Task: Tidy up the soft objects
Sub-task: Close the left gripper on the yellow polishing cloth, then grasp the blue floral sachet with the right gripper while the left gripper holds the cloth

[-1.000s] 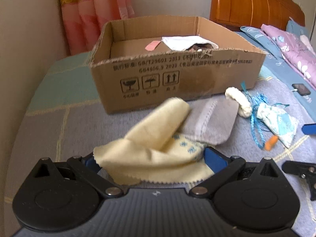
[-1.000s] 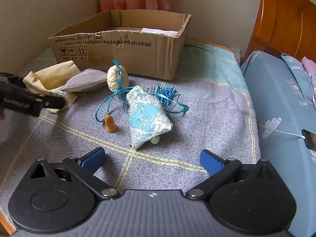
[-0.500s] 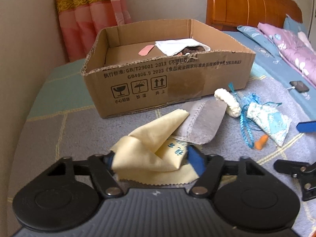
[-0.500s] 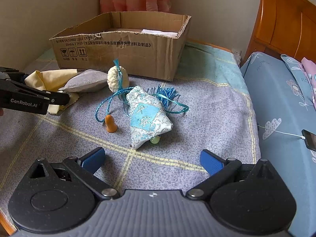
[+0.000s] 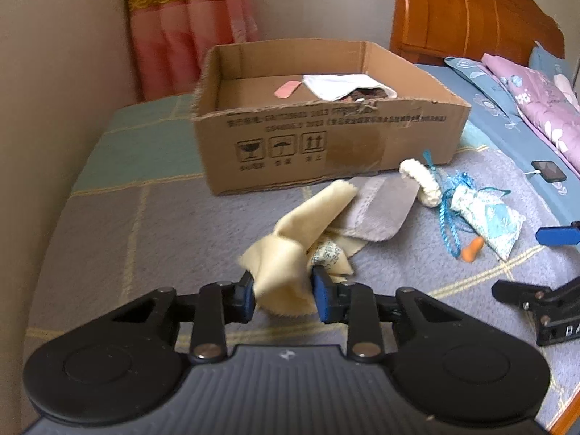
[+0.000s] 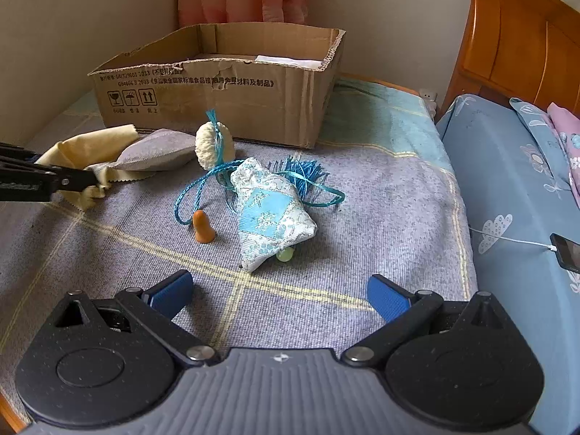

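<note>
The left tongs (image 5: 283, 291) have just been closing and now pinch the bunched yellow cloth (image 5: 290, 250), its far end lying against the grey pouch (image 5: 380, 210), so it looks ready to go into the cardboard box (image 5: 326, 145) just behind. The right tongs (image 6: 279, 297) hover open and empty near the blue sachet (image 6: 272, 214). Everything sits on a grey striped bed cover (image 6: 380, 217), with a pink curtain (image 5: 181, 18) and wooden headboard (image 5: 471, 11) beyond.

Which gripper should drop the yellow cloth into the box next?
Left. The left gripper has just been closing on the yellow cloth, with the cardboard box straight ahead. The right gripper is open and empty.
</note>
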{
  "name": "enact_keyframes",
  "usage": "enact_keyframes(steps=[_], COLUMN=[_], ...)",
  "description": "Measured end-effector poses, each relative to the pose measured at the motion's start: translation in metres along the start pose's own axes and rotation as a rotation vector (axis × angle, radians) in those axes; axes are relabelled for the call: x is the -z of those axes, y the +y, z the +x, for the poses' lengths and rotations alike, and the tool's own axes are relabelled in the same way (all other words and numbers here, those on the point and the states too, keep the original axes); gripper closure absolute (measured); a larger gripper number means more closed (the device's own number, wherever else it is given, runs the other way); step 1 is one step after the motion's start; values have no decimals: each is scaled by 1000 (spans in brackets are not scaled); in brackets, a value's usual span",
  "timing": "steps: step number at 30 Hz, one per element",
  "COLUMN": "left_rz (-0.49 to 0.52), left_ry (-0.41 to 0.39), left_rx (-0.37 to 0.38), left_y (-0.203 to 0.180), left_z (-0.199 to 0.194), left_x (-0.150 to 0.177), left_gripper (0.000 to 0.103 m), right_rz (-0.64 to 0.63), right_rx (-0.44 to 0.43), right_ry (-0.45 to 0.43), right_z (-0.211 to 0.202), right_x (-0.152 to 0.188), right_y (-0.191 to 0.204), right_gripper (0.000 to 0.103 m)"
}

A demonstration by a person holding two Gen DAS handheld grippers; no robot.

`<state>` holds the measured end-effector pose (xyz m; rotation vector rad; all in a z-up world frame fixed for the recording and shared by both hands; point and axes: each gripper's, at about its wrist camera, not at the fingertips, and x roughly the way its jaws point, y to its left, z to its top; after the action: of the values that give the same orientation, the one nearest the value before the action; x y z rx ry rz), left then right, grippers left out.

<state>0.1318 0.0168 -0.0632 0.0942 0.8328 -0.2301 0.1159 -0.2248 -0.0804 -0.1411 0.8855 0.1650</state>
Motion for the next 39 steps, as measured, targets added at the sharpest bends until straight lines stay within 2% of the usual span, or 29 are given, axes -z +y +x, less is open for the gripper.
enact_keyframes(steps=[6, 9, 11, 18, 24, 28, 32, 34, 39], left_rz=[-33, -39, -32, -34, -35, -32, -32, -28, -16], left_ry=[12, 12, 8, 11, 12, 10, 1, -6, -6], left_rx=[-25, -20, -17, 1, 0, -4, -16, -19, -33], left_y=[10, 9, 6, 3, 4, 3, 1, 1, -1], left_z=[-6, -5, -4, -2, -3, -3, -3, -3, 1], left_x=[7, 8, 9, 11, 12, 12, 11, 11, 10], left_gripper=[73, 73, 71, 66, 61, 55, 43, 42, 42], right_rz=[-16, -46, -61, -108, -199, -190, -130, -120, -92], right_rx=[4, 27, 32, 36, 62, 69, 86, 106, 96], right_ry=[6, -8, -19, -68, -67, -69, -46, -35, -20], right_z=[-1, -3, -6, -11, 1, -1, -6, -10, -13], right_x=[-3, -5, -8, -22, -29, -31, -30, -27, -22], right_y=[1, 5, 6, 8, 21, 21, 11, 7, 0], right_gripper=[0, 6, 16, 30, 54, 67, 69, 69, 69])
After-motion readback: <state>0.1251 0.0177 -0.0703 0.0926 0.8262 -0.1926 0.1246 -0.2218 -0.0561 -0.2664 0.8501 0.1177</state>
